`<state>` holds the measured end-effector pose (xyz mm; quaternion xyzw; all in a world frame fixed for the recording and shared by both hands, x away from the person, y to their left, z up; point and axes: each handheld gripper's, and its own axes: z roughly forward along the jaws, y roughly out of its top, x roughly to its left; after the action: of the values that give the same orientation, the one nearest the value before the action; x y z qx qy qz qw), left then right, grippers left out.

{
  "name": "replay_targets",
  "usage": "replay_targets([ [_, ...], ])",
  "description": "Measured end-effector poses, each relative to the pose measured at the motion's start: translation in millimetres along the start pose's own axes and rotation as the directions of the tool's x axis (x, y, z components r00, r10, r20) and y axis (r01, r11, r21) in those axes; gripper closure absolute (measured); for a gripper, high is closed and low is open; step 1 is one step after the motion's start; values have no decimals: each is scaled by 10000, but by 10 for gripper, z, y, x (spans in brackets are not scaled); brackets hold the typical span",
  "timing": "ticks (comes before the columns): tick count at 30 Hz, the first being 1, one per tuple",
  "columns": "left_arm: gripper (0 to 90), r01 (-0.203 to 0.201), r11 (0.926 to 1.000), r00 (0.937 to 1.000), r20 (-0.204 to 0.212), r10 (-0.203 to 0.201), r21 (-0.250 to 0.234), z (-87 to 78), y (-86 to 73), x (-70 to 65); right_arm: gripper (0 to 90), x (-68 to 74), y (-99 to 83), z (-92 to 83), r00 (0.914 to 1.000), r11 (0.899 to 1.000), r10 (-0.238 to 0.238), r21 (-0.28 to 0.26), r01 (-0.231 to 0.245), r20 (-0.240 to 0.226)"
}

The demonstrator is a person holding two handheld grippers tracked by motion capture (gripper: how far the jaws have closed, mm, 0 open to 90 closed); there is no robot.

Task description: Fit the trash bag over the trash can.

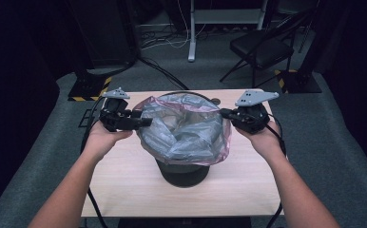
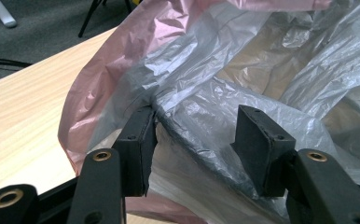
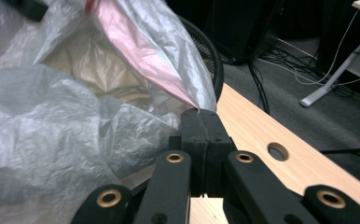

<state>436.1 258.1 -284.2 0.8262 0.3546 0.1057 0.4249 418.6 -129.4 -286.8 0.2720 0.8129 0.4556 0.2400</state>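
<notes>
A black round bin (image 1: 184,173) stands in the middle of the wooden table (image 1: 134,190). A crumpled plastic bag (image 1: 184,128), silver-grey with a pink outer side, is spread over its mouth. My left gripper (image 1: 146,122) is at the bag's left edge. In the left gripper view its jaws (image 2: 197,119) stand apart, with a fold of the bag (image 2: 262,60) running between them. My right gripper (image 1: 224,113) is at the bag's right edge. In the right gripper view its jaws (image 3: 200,114) are pinched on the bag's rim (image 3: 187,88), beside the bin's black rim (image 3: 213,56).
A cable hole (image 3: 277,151) sits in the table near the right gripper. Beyond the table are a black folding chair (image 1: 262,47), a white desk leg (image 1: 191,33), floor cables and two stand bases with yellow-black tape (image 1: 89,88). Bare tabletop lies in front of the bin.
</notes>
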Motion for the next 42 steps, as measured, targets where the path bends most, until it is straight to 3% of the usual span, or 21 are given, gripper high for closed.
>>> replay_targets([
  [3, 483, -111, 9998, 9999, 23, 110, 148, -38, -28, -18, 893, -52, -45, -2, 9957, 9968, 684, -363, -708, -627],
  [5, 482, -141, 9997, 9999, 41, 141, 188, -79, -66, -58, 893, -59, -64, -11, 9918, 9954, 823, -416, -867, -976],
  [10, 487, -64, 10000, 10000, -5, 64, 59, -237, -250, -209, 894, 80, -98, -108, 9883, 9972, 478, -501, -556, -1447],
  [14, 488, -32, 10000, 9999, 169, 32, 11, -352, -375, -323, 892, 225, -153, -232, 9803, 9981, 55, -585, -174, -1976],
  [18, 464, -356, 9987, 9994, 13, 356, 378, -448, -336, -368, 888, 337, -126, -305, 9831, 9981, -579, -292, 536, -1738],
  [20, 460, -481, 9983, 9988, -108, 485, 330, -521, -290, -359, 885, 341, -101, -323, 9852, 9970, -753, -303, 715, -1542],
  [22, 425, -389, 9986, 9991, -131, 394, 367, -579, -244, -336, 881, 314, -78, -336, 9867, 9972, -688, -374, 640, -1475],
  [26, 392, -766, 9969, 9965, -336, 759, -191, -667, -162, -307, 866, 248, -58, -324, 9891, 9981, -498, -423, 444, -1384],
  [30, 367, -1031, 9926, 9938, -481, 1001, -644, -618, -80, -257, 850, 246, -61, -284, 9896, 9983, -500, -352, 456, -1348],
  [32, 349, -908, 9930, 9949, -512, 870, -762, -533, -43, -202, 832, 251, -59, -271, 9898, 9983, -522, -329, 482, -1324],
  [36, 334, -597, 9943, 9980, 167, 614, -882, -406, 10, -130, 779, 239, -56, -278, 9898, 9988, -389, -356, 343, -1374],
  [38, 401, -575, 9953, 9962, 614, 624, -779, -362, 30, -121, 766, 238, -51, -287, 9886, 9991, -305, -350, 257, -1472],
  [42, 665, -895, 9935, 9952, 345, 921, -699, -323, 69, -162, 804, 249, -35, -306, 9877, 9984, -442, -412, 384, -1503],
])
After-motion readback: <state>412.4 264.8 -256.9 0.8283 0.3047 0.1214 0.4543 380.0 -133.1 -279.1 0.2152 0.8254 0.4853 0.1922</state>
